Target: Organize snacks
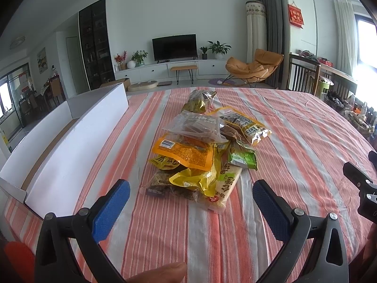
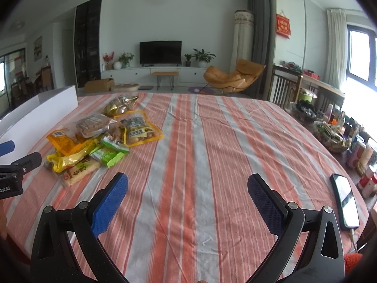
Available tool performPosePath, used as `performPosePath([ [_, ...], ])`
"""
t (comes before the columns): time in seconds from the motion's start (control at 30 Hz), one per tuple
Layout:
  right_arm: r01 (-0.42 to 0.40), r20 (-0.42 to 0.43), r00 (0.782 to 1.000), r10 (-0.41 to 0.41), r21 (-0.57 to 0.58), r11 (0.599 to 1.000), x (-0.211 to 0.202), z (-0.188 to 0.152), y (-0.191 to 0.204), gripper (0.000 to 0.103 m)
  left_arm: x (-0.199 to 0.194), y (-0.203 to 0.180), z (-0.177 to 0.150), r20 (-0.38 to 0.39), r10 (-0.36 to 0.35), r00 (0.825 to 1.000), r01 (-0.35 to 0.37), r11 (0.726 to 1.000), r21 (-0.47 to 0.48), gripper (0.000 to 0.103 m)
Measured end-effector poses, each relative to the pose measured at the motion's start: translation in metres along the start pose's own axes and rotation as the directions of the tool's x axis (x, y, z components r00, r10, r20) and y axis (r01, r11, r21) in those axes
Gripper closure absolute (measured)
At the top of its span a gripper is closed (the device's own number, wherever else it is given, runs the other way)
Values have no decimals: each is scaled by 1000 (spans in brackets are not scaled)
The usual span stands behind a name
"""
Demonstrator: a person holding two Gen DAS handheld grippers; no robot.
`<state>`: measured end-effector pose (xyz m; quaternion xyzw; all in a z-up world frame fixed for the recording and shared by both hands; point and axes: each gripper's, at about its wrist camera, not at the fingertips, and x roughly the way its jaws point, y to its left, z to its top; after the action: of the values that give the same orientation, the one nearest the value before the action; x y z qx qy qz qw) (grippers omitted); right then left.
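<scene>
Both claws are hanging spread and empty; the left claw (image 1: 190, 195) is facing the snack pile (image 1: 200, 151), best pinching one top packet's edge.

cloth: striped tablecloth (image 1: 294, 127) is seen as woven, matt, lightly creased; snack packets (image 1: 198, 151) | glossy crinkled plastic film; box (image 1: 70, 146) | matt white card; finger pads (image 1: 113, 207) | blue, textured; phone (image 2: 345, 202) | glossy glass
</scene>
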<state>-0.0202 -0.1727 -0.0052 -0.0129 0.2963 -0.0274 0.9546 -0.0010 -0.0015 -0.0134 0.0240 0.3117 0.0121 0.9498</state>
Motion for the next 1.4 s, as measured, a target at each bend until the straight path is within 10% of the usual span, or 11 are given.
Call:
performPosePath([
  [1.4,-11,-2,1000,11,-6,1000,3,0,2,1,3,1,-1,-8,2,1000,-2,1000,0,0],
])
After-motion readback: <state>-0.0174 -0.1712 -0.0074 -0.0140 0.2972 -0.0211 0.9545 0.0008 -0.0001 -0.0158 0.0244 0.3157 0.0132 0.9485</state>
